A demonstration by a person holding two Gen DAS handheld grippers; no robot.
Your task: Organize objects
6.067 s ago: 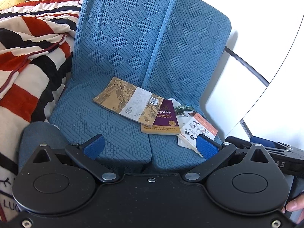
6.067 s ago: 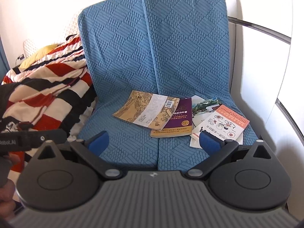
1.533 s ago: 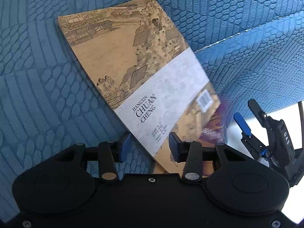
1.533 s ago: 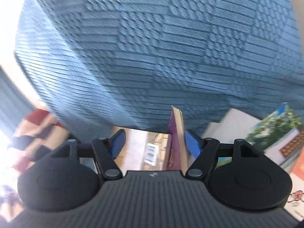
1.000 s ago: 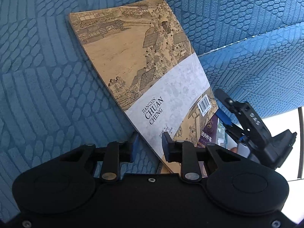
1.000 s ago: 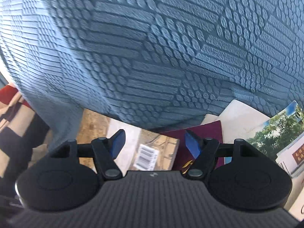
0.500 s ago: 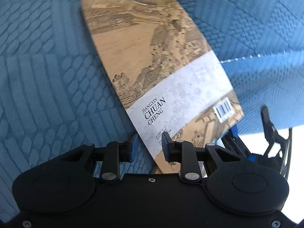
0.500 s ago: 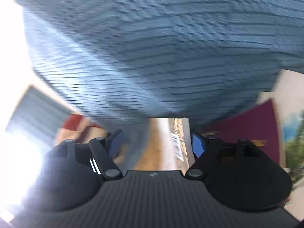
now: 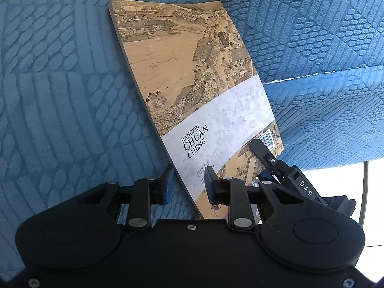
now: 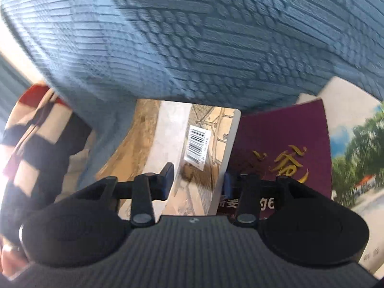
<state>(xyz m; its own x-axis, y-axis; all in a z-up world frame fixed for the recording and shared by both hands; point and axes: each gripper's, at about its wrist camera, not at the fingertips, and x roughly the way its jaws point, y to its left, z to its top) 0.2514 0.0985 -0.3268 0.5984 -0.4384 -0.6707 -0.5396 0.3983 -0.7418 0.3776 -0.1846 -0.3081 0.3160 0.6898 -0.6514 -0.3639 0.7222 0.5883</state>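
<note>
Grips the tan paperback book with an old town painting on its cover (image 9: 192,84) in the left gripper (image 9: 189,184), clenched on the near short edge, close to the spine corner. Keeps it tilted above the blue quilted seat cushion (image 9: 60,96), seemingly with the far end towards the backrest; cannot tell whether that end touches the fabric.

Points away from both grippers with its long axis, from the front edge of the seat towards the back. Leaves the barcode corner, the near one on the right, as the free end.

Reaches that corner with the right gripper (image 10: 196,182). Has just been closing there, with the page edge of the book between the jaws: one pad above the cover beside the barcode, the other just at the edge and below. Appears not yet to press, so counts as released for now.

Shows the dark purple book with gold characters (image 10: 283,144) lying just beside, partly under this corner, and a book with a photograph of trees (image 10: 355,156) further towards the right edge of the seat.

Needs probably only a short closing to share the load between both hands. Risks catching the purple cover with the lower pad.
</note>
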